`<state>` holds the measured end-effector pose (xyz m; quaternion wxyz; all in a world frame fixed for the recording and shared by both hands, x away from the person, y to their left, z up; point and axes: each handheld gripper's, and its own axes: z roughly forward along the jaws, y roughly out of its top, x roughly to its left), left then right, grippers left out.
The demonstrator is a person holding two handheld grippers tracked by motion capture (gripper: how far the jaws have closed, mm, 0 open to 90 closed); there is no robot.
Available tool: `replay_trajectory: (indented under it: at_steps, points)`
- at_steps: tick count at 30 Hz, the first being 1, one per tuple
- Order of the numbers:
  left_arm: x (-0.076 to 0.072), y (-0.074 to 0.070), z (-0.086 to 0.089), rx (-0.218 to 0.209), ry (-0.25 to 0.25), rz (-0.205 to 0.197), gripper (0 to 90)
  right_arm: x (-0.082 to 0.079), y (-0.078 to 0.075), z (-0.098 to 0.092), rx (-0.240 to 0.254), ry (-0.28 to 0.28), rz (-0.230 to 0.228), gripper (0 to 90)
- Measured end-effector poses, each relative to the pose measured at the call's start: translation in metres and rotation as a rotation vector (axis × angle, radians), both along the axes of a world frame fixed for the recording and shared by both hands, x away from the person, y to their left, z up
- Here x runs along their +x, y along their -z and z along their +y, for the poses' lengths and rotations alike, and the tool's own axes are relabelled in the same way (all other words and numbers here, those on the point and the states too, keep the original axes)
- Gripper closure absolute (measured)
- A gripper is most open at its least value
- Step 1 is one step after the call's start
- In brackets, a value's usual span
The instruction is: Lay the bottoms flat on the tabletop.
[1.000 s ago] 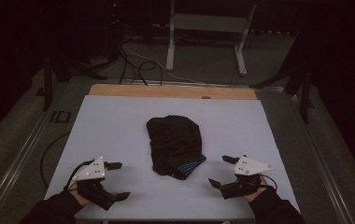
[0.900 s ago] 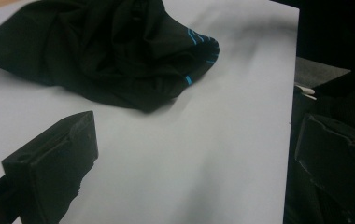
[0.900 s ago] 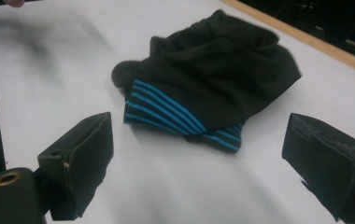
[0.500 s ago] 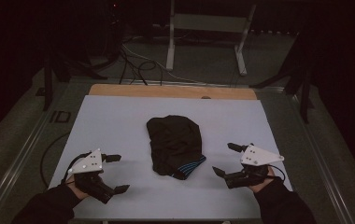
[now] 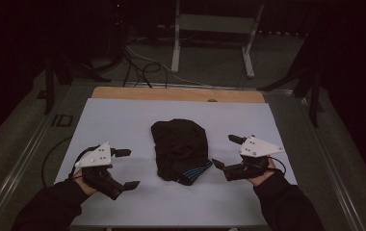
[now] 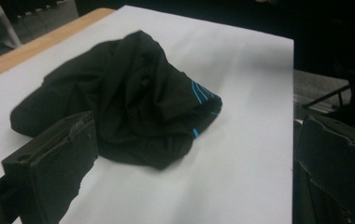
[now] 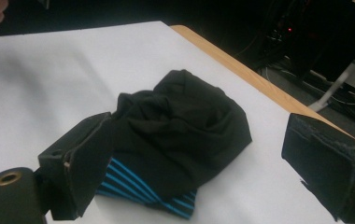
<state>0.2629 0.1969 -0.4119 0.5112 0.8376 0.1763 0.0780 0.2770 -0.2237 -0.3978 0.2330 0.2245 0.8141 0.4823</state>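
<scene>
Fingers spread wide on both sides, and nothing sits between them. Your left gripper (image 5: pixel 124 168) hovers over the near-left part of the counter (image 5: pixel 123 120), one finger (image 5: pixel 122 152) pointing toward the middle and the other lower and nearer to you. Your right gripper (image 5: pixel 226 151) mirrors it on the near-right side, fingers parted and aimed back toward the center.

Between the two lies the black garment (image 5: pixel 178 147), crumpled in a loose heap around the middle of the white counter, a little nearer to you than to the far edge. Its near corner shows a band of blue stripes (image 5: pixel 194 172), and that striped edge points toward your right gripper, whose lower finger sits just beside it; from the high view I cannot tell whether they touch.

Along your left gripper's view, the garment (image 6: pixel 129 98) lies ahead between the two black fingers (image 6: pixel 54 158), apart from them, with thin blue lines at its right-hand edge. Along your right gripper's view, the heap (image 7: pixel 180 126) is much closer: the left-hand finger (image 7: pixel 80 163) overlaps the cloth's edge right at the striped band (image 7: pixel 133 186), while the other finger stands well off over bare counter.

A wooden strip (image 5: pixel 176 94) runs along the far edge of the counter.
</scene>
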Motion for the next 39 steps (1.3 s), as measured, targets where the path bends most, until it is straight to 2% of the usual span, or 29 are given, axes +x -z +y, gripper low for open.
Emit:
replay_trajectory:
  at_steps: [9, 17, 27, 28, 29, 30, 32, 33, 34, 35, 36, 37, 39]
  points:
    - [0.015, -0.004, -0.013, 0.01, -0.011, -0.007, 0.1, 0.008, 0.004, 0.026, -0.007, -0.01, 0.013, 9.5]
    - [0.025, -0.001, -0.029, 0.032, 0.004, -0.003, 0.1, 0.017, 0.018, 0.045, -0.002, -0.008, 0.03, 9.5]
    - [0.036, 0.017, -0.046, 0.034, -0.008, 0.022, 0.1, 0.021, 0.046, 0.063, -0.018, -0.022, 0.083, 9.4]
    - [0.039, 0.024, -0.05, 0.039, -0.005, 0.029, 0.1, 0.019, 0.056, 0.069, -0.032, -0.028, 0.119, 9.4]
    - [0.039, 0.024, -0.05, 0.039, -0.005, 0.029, 0.1, 0.019, 0.056, 0.069, -0.032, -0.028, 0.119, 9.4]
    - [0.042, 0.03, -0.054, 0.041, -0.01, 0.017, 0.1, 0.017, 0.065, 0.073, -0.047, -0.03, 0.132, 9.4]
    - [0.044, 0.033, -0.057, 0.041, -0.012, 0.02, 0.1, 0.017, 0.068, 0.075, -0.045, -0.025, 0.148, 9.4]
    - [0.047, 0.04, -0.061, 0.058, -0.02, -0.001, 0.2, 0.015, 0.075, 0.078, -0.05, -0.032, 0.174, 9.4]
    - [0.049, 0.043, -0.063, 0.075, -0.031, -0.011, 2.1, 0.014, 0.079, 0.079, -0.051, -0.032, 0.186, 9.4]
    - [0.049, 0.043, -0.063, 0.075, -0.031, -0.011, 2.8, 0.014, 0.083, 0.08, -0.048, -0.033, 0.198, 9.4]
    - [0.051, 0.046, -0.065, 0.092, -0.039, -0.007, 2.9, 0.013, 0.087, 0.081, -0.059, -0.027, 0.199, 9.4]
    - [0.055, 0.052, -0.068, 0.097, -0.051, 0.034, 2.9, 0.013, 0.09, 0.082, -0.068, -0.021, 0.206, 9.5]
    - [0.055, 0.052, -0.068, 0.097, -0.051, 0.034, 2.9, 0.013, 0.093, 0.083, -0.074, -0.026, 0.217, 9.5]
